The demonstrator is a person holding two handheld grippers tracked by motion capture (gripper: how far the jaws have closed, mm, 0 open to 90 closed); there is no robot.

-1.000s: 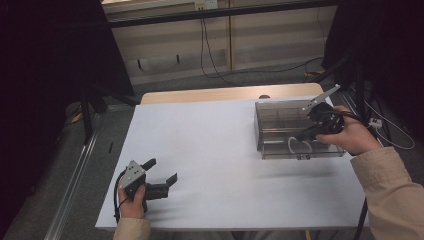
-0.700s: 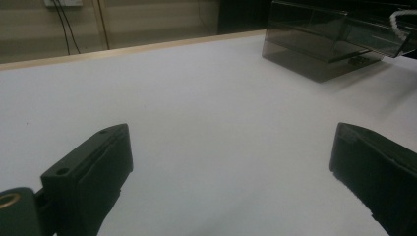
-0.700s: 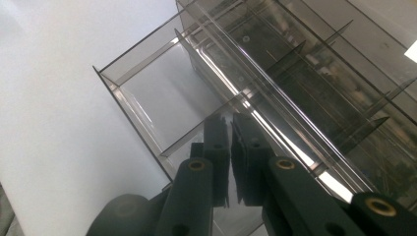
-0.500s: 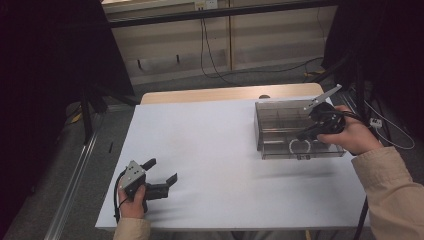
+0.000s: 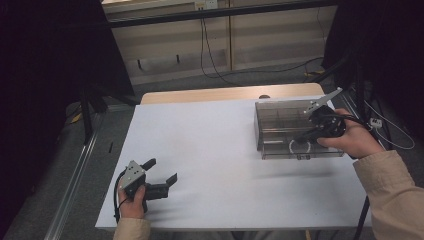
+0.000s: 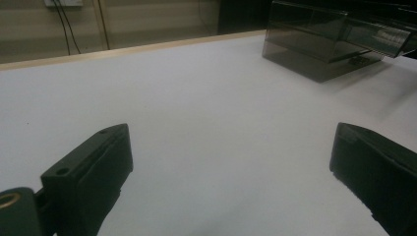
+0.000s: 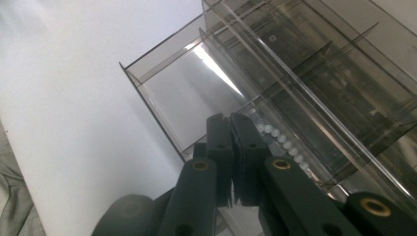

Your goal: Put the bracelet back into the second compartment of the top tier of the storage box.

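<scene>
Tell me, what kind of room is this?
Probably a lab or workshop for recording hand-held grippers: a plain white table, cables trailing across the floor, and a smoky clear plastic compartment box as a test object.

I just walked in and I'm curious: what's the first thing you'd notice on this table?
The smoky see-through box with little compartments stands out, sitting on the right of the white table. The right tongs reach into its near side, shut on a string of white beads that curls in a loop there. At the near left corner, the left tongs sit wide open with nothing between them.
</scene>
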